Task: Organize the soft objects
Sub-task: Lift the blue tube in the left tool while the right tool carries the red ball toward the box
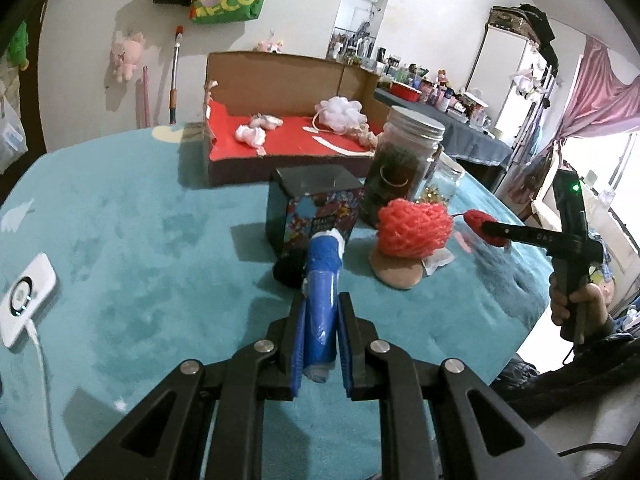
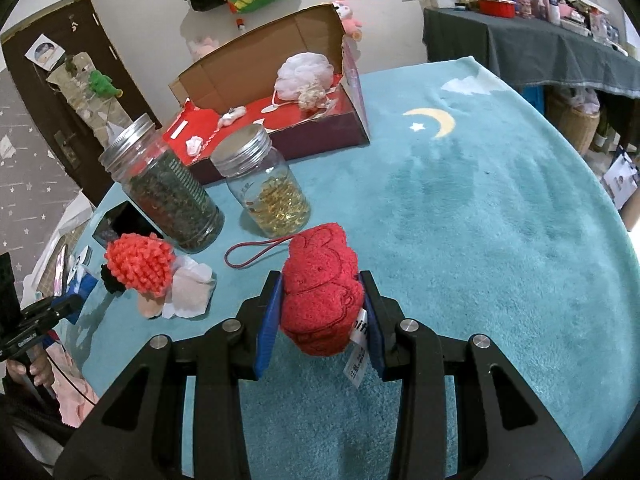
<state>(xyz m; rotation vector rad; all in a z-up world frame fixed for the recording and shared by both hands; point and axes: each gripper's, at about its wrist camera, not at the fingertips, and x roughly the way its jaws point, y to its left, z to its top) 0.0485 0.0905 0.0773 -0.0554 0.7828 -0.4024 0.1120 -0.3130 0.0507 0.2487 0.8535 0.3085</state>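
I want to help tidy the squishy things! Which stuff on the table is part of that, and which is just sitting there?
Part of the job:
red plush towel in right gripper
blue roll in left gripper
orange knitted ball
white puff
cardboard box

Just sitting there:
two jars
printed carton
white charger

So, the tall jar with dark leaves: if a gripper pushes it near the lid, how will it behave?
The tall jar looks like rigid glass with a metal lid, so probably hard and slippery. It is tall, narrow and stands on a plush blanket, so a high push may tip it. Once down, its round body would likely roll.
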